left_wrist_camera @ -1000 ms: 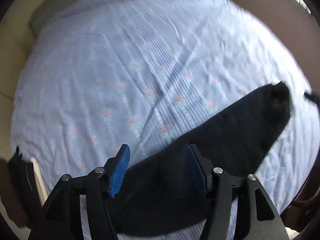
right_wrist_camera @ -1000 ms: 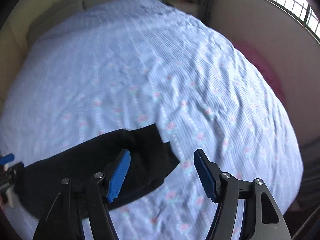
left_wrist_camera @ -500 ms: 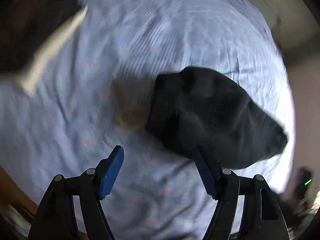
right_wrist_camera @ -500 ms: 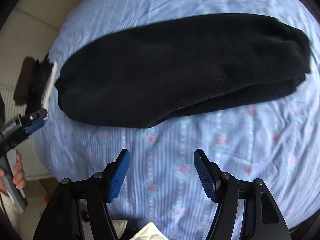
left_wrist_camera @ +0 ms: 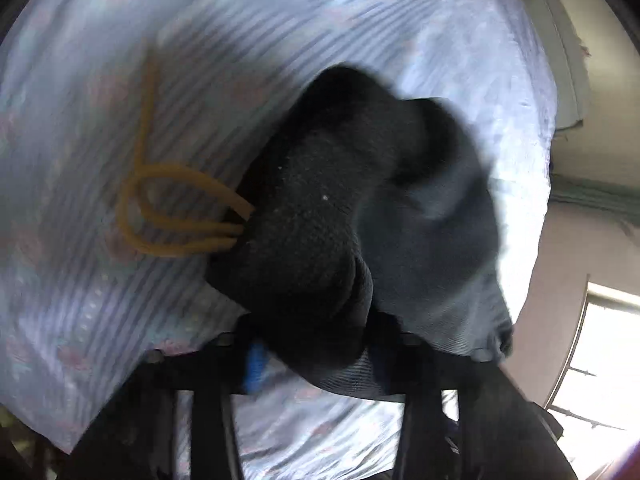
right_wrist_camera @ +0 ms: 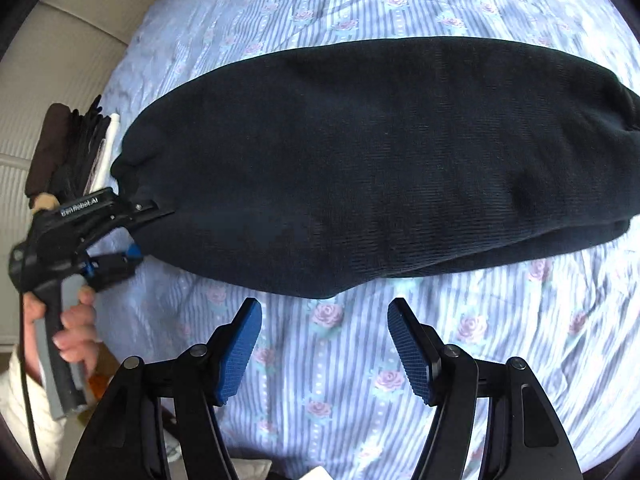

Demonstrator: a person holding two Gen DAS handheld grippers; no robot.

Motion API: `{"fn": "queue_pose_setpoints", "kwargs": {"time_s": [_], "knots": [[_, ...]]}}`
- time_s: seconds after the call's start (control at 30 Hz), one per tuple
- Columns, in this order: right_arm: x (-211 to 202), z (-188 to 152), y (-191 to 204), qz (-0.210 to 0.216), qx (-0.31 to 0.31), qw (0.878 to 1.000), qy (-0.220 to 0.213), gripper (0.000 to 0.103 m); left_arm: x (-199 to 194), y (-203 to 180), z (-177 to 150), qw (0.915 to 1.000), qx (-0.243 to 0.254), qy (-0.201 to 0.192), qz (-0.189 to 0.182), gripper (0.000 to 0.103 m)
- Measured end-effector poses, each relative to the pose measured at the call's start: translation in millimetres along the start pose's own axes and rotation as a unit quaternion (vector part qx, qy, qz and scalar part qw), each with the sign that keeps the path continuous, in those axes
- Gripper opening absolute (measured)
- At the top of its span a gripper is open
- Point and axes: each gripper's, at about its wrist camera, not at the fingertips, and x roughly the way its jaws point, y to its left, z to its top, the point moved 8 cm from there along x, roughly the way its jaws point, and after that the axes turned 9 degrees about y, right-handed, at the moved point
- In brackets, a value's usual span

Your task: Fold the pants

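Observation:
Black pants lie folded lengthwise across a blue striped floral bedsheet. In the right wrist view my left gripper reaches the pants' left end, its jaws around the cloth edge. In the left wrist view the bunched pants end fills the gap between my left gripper's fingers; a yellow drawstring trails out onto the sheet. My right gripper is open and empty, just in front of the pants' near edge.
Dark folded clothes and a white item sit at the bed's left edge. A beige headboard or wall lies beyond. A window shows at the right of the left wrist view.
My left gripper has moved in onto the pants' end, with cloth now between its fingers. My right gripper has come a little nearer the pants and stays open.

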Motion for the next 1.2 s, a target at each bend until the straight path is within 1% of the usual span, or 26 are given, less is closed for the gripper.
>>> {"fn": "queue_pose_setpoints", "kwargs": {"time_s": [0.03, 0.1, 0.17, 0.23, 0.3, 0.4, 0.47, 0.5, 0.57, 0.63, 0.7, 0.8, 0.87, 0.93, 1.0, 1.1, 1.2], "knots": [[-2, 0, 1, 0.007, -0.001, 1.000, 0.000, 0.067, -10, -10, 1, 0.9999, 0.012, -0.011, -0.006, 0.032], [-9, 6, 8, 0.021, -0.008, 1.000, -0.009, 0.067, -28, -28, 4, 0.9991, 0.029, -0.032, 0.001, 0.032], [-19, 12, 14, 0.036, -0.021, 0.999, -0.018, 0.067, -37, -43, 8, 0.9983, 0.043, -0.038, 0.011, 0.032], [-29, 24, 20, 0.044, -0.032, 0.998, -0.034, 0.067, -40, -54, 13, 0.9978, 0.050, -0.043, 0.010, 0.032], [-32, 35, 22, 0.046, -0.039, 0.997, -0.038, 0.067, -39, -58, 18, 0.9975, 0.052, -0.045, 0.013, 0.032], [-43, 50, 17, 0.051, -0.024, 0.996, -0.065, 0.067, -32, -55, 23, 0.9985, 0.037, -0.040, 0.008, 0.032], [-51, 54, 14, 0.069, -0.007, 0.994, -0.086, 0.067, -31, -55, 28, 0.9988, 0.032, -0.037, 0.004, 0.032], [-51, 55, 14, 0.073, -0.004, 0.993, -0.089, 0.067, -33, -52, 27, 0.9988, 0.033, -0.037, 0.004, 0.032], [-39, 48, 16, 0.063, -0.014, 0.995, -0.076, 0.067, -32, -51, 26, 0.9988, 0.033, -0.036, 0.007, 0.032], [-18, 36, 15, 0.042, -0.034, 0.998, -0.044, 0.067, -33, -47, 28, 0.9988, 0.033, -0.033, 0.013, 0.032], [-1, 30, 13, 0.033, -0.036, 0.999, -0.023, 0.067, -35, -43, 27, 0.9987, 0.035, -0.031, 0.020, 0.032], [8, 34, 9, 0.033, -0.021, 0.999, -0.018, 0.067, -33, -40, 26, 0.9990, 0.029, -0.029, 0.020, 0.032], [6, 40, 15, 0.037, -0.019, 0.999, -0.016, 0.067, -32, -33, 30, 0.9994, 0.017, -0.027, 0.012, 0.032], [-5, 44, 34, 0.044, -0.045, 0.998, -0.022, 0.068, -34, -29, 30, 0.9995, 0.011, -0.028, 0.008, 0.032], [-16, 39, 52, 0.066, -0.076, 0.995, -0.027, 0.071, -39, -23, 31, 0.9992, 0.009, -0.037, 0.015, 0.032], [-8, 20, 65, 0.113, -0.093, 0.989, 0.010, 0.070, -45, -13, 33, 0.9979, 0.014, -0.048, 0.042, 0.032], [15, 4, 64, 0.109, -0.090, 0.989, 0.044, 0.069, -40, -6, 28, 0.9969, 0.026, -0.038, 0.063, 0.033]]}}
